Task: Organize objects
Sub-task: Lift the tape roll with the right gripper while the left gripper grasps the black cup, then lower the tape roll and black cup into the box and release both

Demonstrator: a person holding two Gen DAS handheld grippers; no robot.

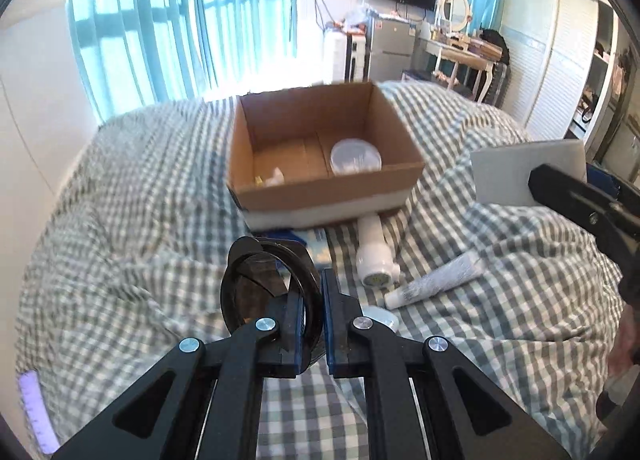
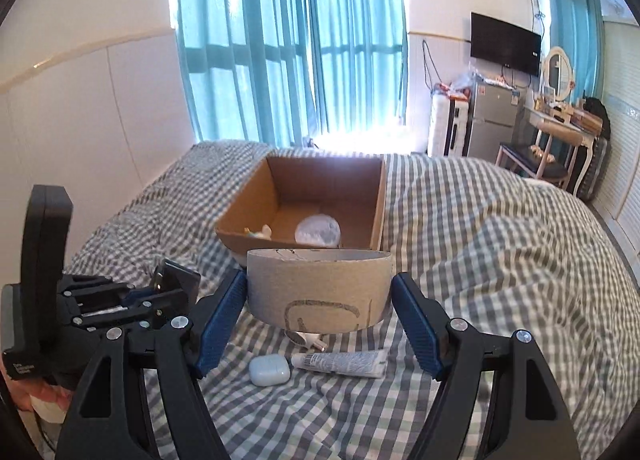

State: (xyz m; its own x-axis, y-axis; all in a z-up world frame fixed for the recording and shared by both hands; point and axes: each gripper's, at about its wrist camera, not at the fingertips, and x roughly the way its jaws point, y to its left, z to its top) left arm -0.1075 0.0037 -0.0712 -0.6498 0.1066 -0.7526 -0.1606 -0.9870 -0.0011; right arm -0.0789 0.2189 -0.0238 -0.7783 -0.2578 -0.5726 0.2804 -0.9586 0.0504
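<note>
My left gripper (image 1: pixel 316 288) is shut on a black round ring-shaped object with a dark pane (image 1: pixel 264 284) and holds it above the bed. In the right wrist view the same gripper (image 2: pixel 160 288) appears at the left. My right gripper (image 2: pixel 320 280) is shut on a wide grey cardboard ring (image 2: pixel 320 292), its blue pads pressing both sides. From the left wrist view the ring (image 1: pixel 528 170) hangs at the right edge. Ahead, an open cardboard box (image 1: pixel 400 168) (image 2: pixel 236 228) sits on the bed, holding a clear round lidded container (image 1: pixel 356 156) (image 2: pixel 318 232) and a small white item (image 1: pixel 276 176).
A checked quilt (image 1: pixel 140 200) covers the bed. In front of the box lie a white plastic device (image 1: pixel 374 256), a white tube (image 2: pixel 340 363) (image 1: pixel 436 280), a pale earbuds case (image 2: pixel 269 369) and a blue packet (image 1: pixel 316 244). A wall stands left; furniture stands far right.
</note>
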